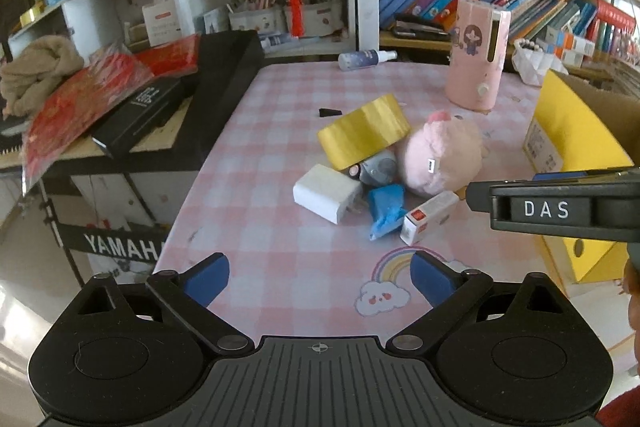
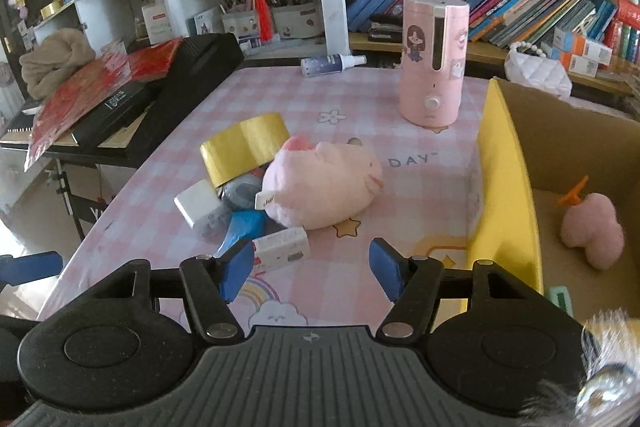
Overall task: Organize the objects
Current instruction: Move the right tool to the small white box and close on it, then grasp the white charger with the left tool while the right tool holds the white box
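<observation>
Left gripper [image 1: 320,277]: fingers spread, nothing between them, above the pink checked tablecloth [image 1: 280,99]. Ahead of it, touching in one pile: white plastic charger block [image 1: 326,193], shiny gold tape roll [image 1: 364,131], crumpled blue wrapper [image 1: 386,211], pink plush pig [image 1: 440,159]. Right gripper [image 2: 312,267]: fingers likewise spread, empty; small white carton [image 2: 282,249] just beside its left fingertip. Yellow-sided cardboard box [image 2: 506,187] lies to the right.
</observation>
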Action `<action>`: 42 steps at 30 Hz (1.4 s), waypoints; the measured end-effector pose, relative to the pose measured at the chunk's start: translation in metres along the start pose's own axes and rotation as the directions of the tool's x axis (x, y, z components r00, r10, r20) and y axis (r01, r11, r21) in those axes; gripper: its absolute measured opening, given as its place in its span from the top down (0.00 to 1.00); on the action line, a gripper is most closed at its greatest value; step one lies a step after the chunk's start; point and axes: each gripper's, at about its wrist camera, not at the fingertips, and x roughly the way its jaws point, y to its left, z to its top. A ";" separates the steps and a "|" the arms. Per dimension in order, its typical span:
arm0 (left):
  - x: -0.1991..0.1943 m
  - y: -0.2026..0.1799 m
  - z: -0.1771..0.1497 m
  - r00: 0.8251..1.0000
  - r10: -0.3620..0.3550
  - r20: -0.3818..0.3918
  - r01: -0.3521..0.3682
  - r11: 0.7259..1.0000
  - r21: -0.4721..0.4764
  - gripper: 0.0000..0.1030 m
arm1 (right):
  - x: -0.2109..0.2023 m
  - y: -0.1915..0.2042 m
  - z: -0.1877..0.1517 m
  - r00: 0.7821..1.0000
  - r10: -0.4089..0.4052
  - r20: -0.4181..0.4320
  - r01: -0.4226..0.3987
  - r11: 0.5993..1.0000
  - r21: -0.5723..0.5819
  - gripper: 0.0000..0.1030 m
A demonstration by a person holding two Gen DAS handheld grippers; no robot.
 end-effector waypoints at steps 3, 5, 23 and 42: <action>0.009 0.000 0.005 1.000 0.009 -0.019 -0.009 1.000 0.006 0.10 | 0.013 -0.001 0.005 0.999 0.027 -0.031 -0.027 1.000 0.001 0.39; 0.014 0.001 0.007 0.999 0.026 -0.033 -0.026 1.000 0.012 0.10 | 0.023 -0.001 0.008 0.996 0.060 -0.060 -0.060 0.998 0.002 0.39; 0.049 0.024 0.029 0.997 0.047 -0.064 -0.053 0.993 -0.108 0.11 | 0.077 0.009 0.015 0.977 0.115 -0.181 -0.141 0.981 -0.134 0.49; 0.124 -0.001 0.048 0.988 -0.045 -0.149 0.045 0.999 -0.007 0.32 | 0.057 -0.012 0.019 0.980 0.142 -0.139 -0.167 0.968 -0.185 0.49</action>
